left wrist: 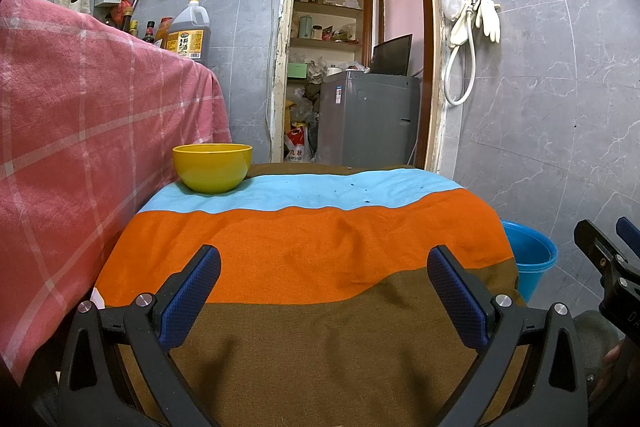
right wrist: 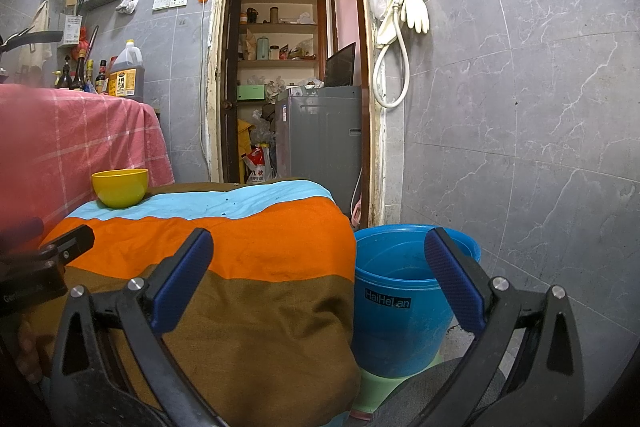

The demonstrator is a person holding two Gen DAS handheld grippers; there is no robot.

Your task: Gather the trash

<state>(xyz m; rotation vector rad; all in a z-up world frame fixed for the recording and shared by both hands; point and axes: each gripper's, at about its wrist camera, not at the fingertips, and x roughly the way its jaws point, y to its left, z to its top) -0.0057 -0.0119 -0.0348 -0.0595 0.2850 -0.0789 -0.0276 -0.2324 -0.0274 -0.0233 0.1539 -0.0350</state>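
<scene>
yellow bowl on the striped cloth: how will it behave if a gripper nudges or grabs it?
The yellow bowl looks rigid and light. Its narrow rounded base may tip or slide on the soft striped cloth. The glossy wall may slip; a rim pinch seems safer.

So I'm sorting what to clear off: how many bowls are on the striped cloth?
1. A yellow bowl sits at the far left corner of the striped cloth, on its light blue band beside the pink checked cloth. Nothing hides another.
</scene>
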